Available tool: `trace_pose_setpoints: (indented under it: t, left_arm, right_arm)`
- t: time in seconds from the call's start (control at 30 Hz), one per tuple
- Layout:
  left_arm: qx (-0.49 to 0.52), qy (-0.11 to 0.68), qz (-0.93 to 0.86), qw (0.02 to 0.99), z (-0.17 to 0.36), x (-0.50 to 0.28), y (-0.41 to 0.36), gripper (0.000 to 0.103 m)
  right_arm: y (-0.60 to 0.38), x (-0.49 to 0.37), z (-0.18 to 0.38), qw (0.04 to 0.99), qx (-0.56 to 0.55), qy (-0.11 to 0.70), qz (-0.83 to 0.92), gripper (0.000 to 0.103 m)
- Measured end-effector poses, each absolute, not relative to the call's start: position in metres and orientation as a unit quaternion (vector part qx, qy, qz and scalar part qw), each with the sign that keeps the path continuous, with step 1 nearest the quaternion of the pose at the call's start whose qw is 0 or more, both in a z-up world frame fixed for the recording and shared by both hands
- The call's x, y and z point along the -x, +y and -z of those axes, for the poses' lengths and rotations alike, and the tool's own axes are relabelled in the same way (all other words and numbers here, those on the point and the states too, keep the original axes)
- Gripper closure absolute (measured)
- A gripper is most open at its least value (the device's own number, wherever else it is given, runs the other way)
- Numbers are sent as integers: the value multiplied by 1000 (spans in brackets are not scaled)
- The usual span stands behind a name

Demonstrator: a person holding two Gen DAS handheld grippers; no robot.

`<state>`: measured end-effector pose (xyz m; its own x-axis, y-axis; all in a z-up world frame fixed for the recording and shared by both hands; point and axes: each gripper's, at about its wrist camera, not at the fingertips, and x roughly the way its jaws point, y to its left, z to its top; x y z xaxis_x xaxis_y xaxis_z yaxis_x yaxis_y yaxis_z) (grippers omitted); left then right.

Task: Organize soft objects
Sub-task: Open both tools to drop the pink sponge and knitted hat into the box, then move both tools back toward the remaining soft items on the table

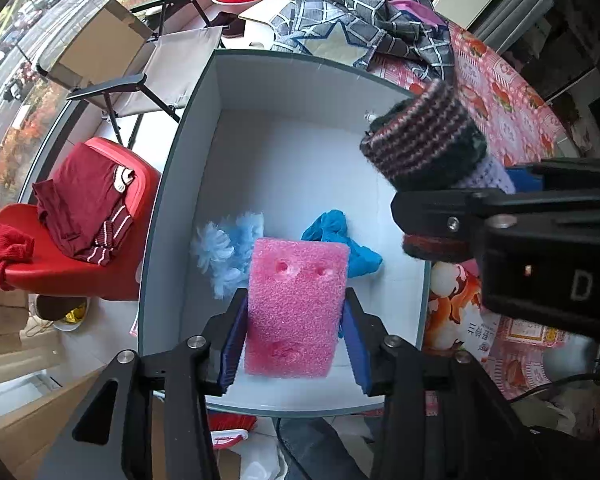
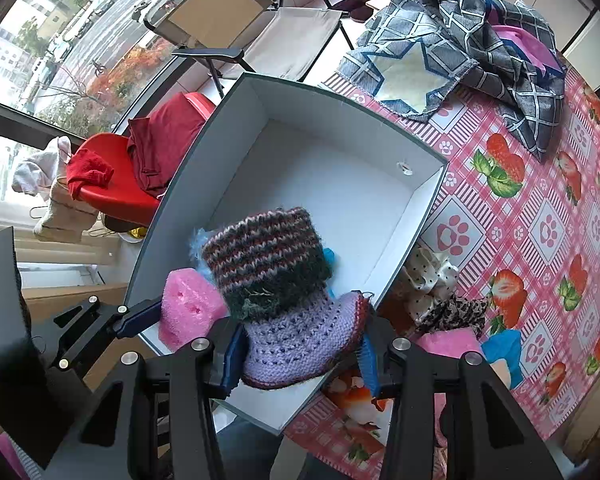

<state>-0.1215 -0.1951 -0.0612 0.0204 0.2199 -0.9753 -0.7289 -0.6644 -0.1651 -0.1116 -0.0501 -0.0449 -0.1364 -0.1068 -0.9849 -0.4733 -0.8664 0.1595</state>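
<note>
Both tongs are loaded: my left gripper (image 1: 296,344) is clamped on the pink sponge (image 1: 296,304), pads pressing its two long sides, and my right gripper (image 2: 300,364) is closed on the knitted hat (image 2: 284,292) by its lilac brim, so the striped crown sticks out forward. I'm holding both over the near end of the white box (image 2: 428,200), presumably so each piece can drop straight in without catching the rim. Below the sponge, a fluffy light-blue duster (image 1: 228,248) and a crumpled blue cloth (image 1: 340,240) already lie on the box floor, close together (the sponge hides where they meet). Beyond them the far half of the floor is bare, which I judge leaves the most room for the hat. Further out, on the strawberry tablecloth (image 2: 540,220) past the box's far wall, lies a grey checked cloth (image 2: 480,40), not yet sorted.
</note>
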Motion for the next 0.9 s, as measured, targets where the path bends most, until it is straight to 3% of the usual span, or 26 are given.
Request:
trace_pose_setpoints:
  t: [0.13,0.17,0.23,0.37,0.47,0.53,0.9]
  left_arm:
    - [614,200,-677,352,58,123,-197,24]
    - [614,197,-677,355,57,123,-197,24]
    - [619,191,-672,358,57,123,-197,21]
    - [613,182,-682,355,55,123,-199,18]
    - [616,174,-681,355,54,125,-200,9]
    - [617,167,-681,358,54,125,-201,8]
    - [614,162,-680,368,47,123,-202,8]
  right_arm:
    - [-50,111,44,127,643,229,-720,51]
    - [-50,110,43,127,643,230,-720,49]
    - [-50,108,41,130,639,230,-722,23]
    - [-49,106,33,134,631,229,-729,21]
    - [-47,104,29,140,629,232,-729,21]
    - [-45,102,28,145,627,237,-727,0]
    - [-44,93,21,160,619,245,-729,0]
